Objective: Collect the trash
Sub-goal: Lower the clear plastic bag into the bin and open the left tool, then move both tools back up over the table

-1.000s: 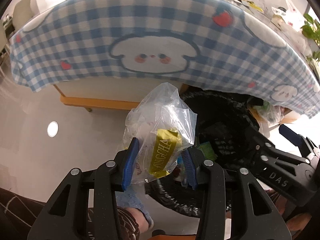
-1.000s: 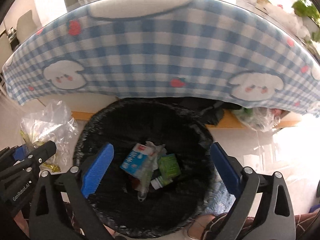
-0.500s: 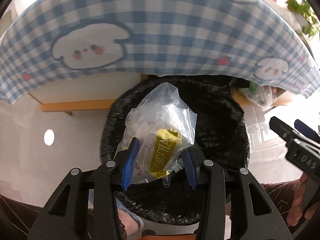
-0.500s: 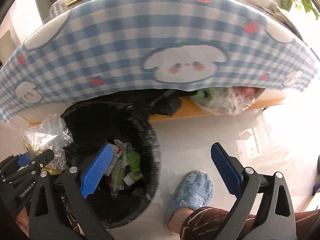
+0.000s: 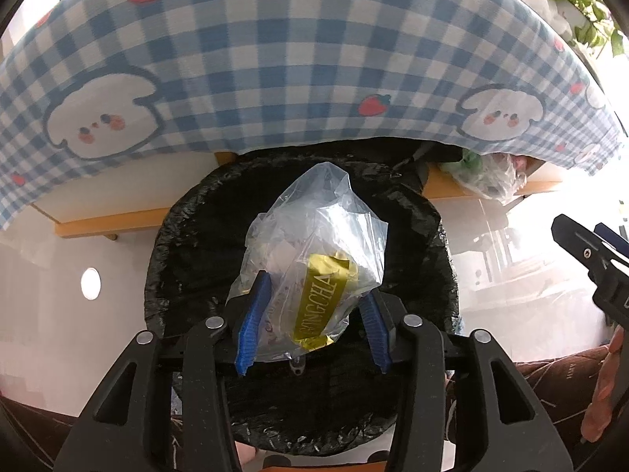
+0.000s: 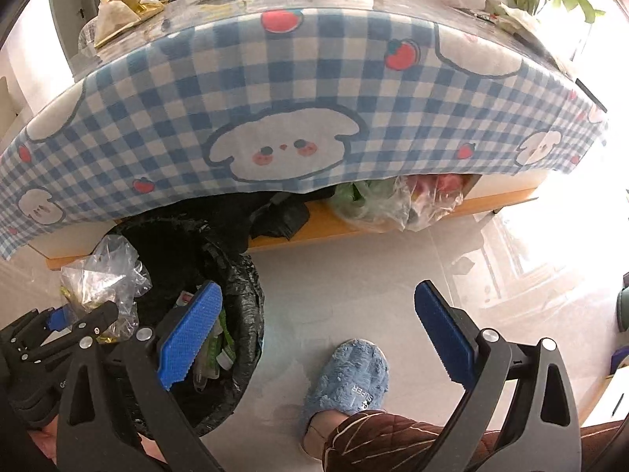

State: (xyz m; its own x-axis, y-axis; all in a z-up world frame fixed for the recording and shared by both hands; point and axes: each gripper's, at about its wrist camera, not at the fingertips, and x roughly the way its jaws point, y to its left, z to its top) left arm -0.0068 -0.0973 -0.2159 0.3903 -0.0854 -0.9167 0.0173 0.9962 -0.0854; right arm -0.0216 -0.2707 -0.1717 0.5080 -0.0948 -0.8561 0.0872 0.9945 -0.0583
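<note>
The left gripper points steeply downward over the black-lined trash bin. A crumpled clear plastic bag sits between its blue fingers; the bag contains a gold wrapper with printed lettering and pale paper scraps. The fingers are opening: the left pad lies against the bag, the right pad appears just clear of it, and the bag remains between them, directly above the bin opening. The bin stands on the pale floor at the edge of the table, partly under the hanging blue-and-white checked tablecloth printed with white dogs and strawberries. In the right wrist view, the right gripper has its fingers spread wide with nothing between them, above the floor to the right of the bin. The same bag appears at the left of that view, at the bin rim, with the left gripper below it. Cartons and packets lie inside the bin. A fluffy blue slipper on the person's foot rests on the floor just right of the bin. A second clear bag with green and red contents lies on a wooden ledge under the table.
</note>
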